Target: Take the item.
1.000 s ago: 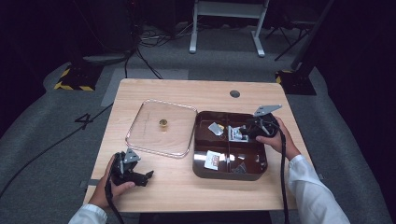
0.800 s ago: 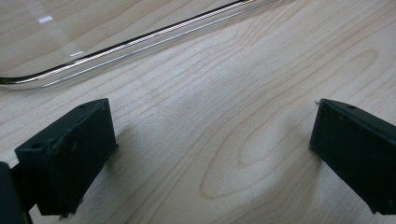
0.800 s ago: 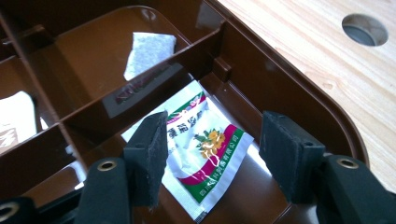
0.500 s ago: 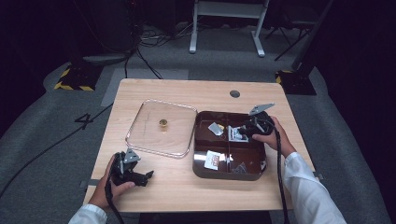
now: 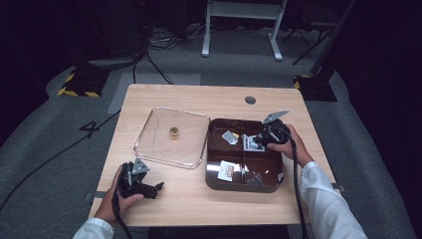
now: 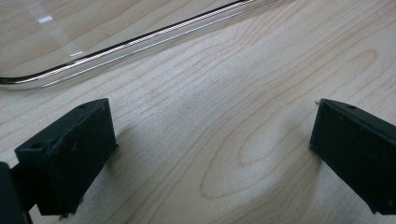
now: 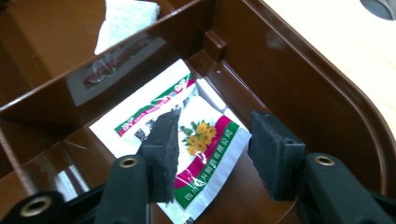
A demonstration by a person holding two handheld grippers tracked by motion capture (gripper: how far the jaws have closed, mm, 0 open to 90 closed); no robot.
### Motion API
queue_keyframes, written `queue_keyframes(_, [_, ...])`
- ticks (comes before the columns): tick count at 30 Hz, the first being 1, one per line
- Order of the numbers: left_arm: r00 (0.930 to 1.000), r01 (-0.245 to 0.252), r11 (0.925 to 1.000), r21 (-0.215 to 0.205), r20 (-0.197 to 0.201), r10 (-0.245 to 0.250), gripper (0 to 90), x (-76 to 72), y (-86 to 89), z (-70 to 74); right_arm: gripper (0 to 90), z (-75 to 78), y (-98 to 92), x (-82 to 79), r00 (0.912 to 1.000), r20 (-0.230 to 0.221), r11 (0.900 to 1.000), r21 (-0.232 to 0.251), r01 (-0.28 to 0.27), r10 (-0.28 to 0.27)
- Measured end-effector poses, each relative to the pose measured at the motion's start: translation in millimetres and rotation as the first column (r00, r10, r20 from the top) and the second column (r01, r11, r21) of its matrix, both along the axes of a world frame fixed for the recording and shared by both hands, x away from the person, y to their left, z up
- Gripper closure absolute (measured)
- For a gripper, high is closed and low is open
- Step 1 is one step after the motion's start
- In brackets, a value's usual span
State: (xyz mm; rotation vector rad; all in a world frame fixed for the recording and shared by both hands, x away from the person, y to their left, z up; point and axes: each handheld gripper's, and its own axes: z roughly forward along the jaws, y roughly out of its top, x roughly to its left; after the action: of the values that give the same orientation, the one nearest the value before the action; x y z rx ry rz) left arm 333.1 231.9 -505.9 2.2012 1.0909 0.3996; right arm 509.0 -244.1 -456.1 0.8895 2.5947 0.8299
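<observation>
A brown divided box (image 5: 215,169) stands on the right half of the wooden table. My right gripper (image 5: 256,140) reaches into its back right compartment. In the right gripper view the gripper (image 7: 214,142) is open, its jaws hanging just above flower-printed sachets (image 7: 205,133) that lie flat on the compartment floor. Nothing is clamped between the jaws. My left gripper (image 5: 155,188) rests near the table's front left edge. In the left gripper view it (image 6: 210,144) stands wide open over bare wood.
A clear lid (image 5: 149,144) with a small gold knob (image 5: 173,131) lies left of the box; its rim (image 6: 116,45) passes just beyond the left jaws. Other packets (image 5: 226,171) sit in the box's other compartments. A cable hole (image 5: 250,99) marks the table's back.
My right gripper has shifted left and lower into the box's back right compartment, over the sachets. The left gripper has stayed put.
</observation>
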Motion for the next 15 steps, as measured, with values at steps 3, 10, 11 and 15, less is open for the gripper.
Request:
queue_keyframes(3, [1.0000, 0.000, 1.0000, 0.000, 0.000, 0.000, 0.3, 0.0, 0.0, 0.0, 56.6, 1.7, 2.7, -2.4, 0.9993, -0.013, 0.999, 0.003, -0.034, 0.034])
queue_keyframes(10, [1.0000, 0.000, 1.0000, 0.000, 0.000, 0.000, 0.3, 0.0, 0.0, 0.0, 65.6, -2.2, 7.2, -0.7, 0.9992, -0.022, 0.999, -0.038, -0.035, 0.034])
queue_keyframes(11, [1.0000, 0.000, 1.0000, 0.000, 0.000, 0.000, 0.3, 0.0, 0.0, 0.0, 68.4, -2.7, 6.5, -0.3, 0.9992, -0.025, 0.999, -0.040, -0.033, 0.032])
queue_keyframes(15, [1.0000, 0.000, 1.0000, 0.000, 0.000, 0.000, 0.3, 0.0, 0.0, 0.0, 79.6, -5.2, 6.6, 0.0, 0.9990, -0.029, 0.998, -0.045, -0.036, 0.035])
